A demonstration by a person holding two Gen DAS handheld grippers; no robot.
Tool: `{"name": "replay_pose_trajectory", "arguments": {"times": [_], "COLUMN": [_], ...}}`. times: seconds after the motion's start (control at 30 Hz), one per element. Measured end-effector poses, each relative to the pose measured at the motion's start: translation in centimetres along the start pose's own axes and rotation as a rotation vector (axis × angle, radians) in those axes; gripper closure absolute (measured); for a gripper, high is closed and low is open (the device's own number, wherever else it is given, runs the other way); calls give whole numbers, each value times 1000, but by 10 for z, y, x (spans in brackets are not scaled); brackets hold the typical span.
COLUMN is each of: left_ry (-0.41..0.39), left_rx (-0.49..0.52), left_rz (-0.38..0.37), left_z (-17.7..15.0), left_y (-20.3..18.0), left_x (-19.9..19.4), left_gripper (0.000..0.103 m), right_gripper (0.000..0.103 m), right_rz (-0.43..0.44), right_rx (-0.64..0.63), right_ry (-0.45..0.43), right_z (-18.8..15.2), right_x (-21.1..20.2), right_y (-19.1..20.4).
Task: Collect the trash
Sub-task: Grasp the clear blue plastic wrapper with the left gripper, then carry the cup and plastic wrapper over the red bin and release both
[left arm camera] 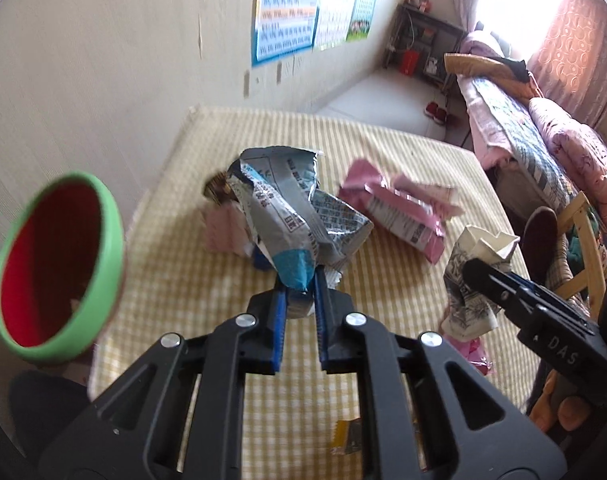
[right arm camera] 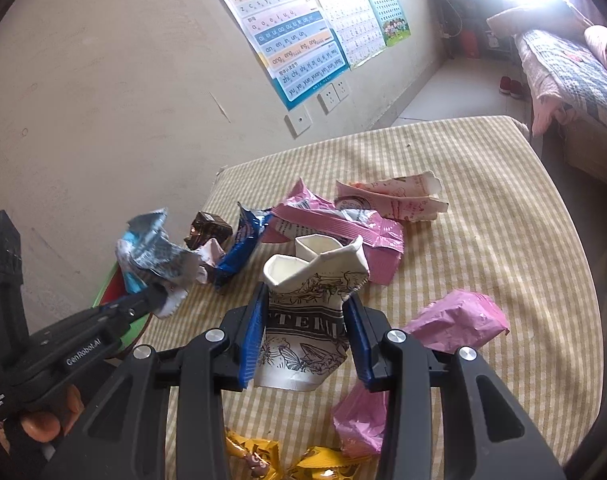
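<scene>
My left gripper (left arm camera: 300, 280) is shut on the lower corner of a crumpled silver-and-blue snack wrapper (left arm camera: 279, 216), lifted clear of the checked tablecloth (left arm camera: 383, 152). A green bin with a red inside (left arm camera: 57, 268) hangs off the table's left edge, left of that gripper. My right gripper (right arm camera: 306, 300) is shut on a crushed printed paper cup (right arm camera: 303, 344) above the table. In the right wrist view the left gripper (right arm camera: 155, 298) holds the silver wrapper (right arm camera: 155, 252) at the left, over the bin (right arm camera: 111, 292). In the left wrist view the right gripper (left arm camera: 473, 270) and cup (left arm camera: 469, 304) are at the right.
Loose on the cloth: a pink wrapper (right arm camera: 343, 232), a dark blue wrapper (right arm camera: 241, 246), a brown packet (right arm camera: 207, 232), a pink paper carton (right arm camera: 391, 200), a pink plastic bag (right arm camera: 459, 320) and yellow wrappers (right arm camera: 263, 460). A wall is to the left; a wooden chair (left arm camera: 583, 248) and bed are to the right.
</scene>
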State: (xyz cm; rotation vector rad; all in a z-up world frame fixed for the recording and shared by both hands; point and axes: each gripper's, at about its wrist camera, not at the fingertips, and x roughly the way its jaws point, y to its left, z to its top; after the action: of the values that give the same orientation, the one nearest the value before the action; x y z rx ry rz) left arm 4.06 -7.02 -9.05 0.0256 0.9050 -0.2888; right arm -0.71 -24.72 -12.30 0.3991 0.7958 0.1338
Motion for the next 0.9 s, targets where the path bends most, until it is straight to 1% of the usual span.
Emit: {"name": "replay_pose_trajectory", "arguments": {"times": [0.37,0.63,0.9], "left_ry": [-133,-180,-210], "left_rx": [17,20,-9], "left_rz": [46,65,82], "left_z": [13,12,10], "left_y": [10,17,34], "left_x": [-44,-59,-70], "left_gripper": [91,91,91], "right_gripper": [66,66,66], "right_rz": [9,10,15], "right_rx": [-72,-108,-152], "right_ry": [-82,-76,-74], "right_z": [11,10,11], "right_x": [-35,-42,-44], "right_y": [35,54,73]}}
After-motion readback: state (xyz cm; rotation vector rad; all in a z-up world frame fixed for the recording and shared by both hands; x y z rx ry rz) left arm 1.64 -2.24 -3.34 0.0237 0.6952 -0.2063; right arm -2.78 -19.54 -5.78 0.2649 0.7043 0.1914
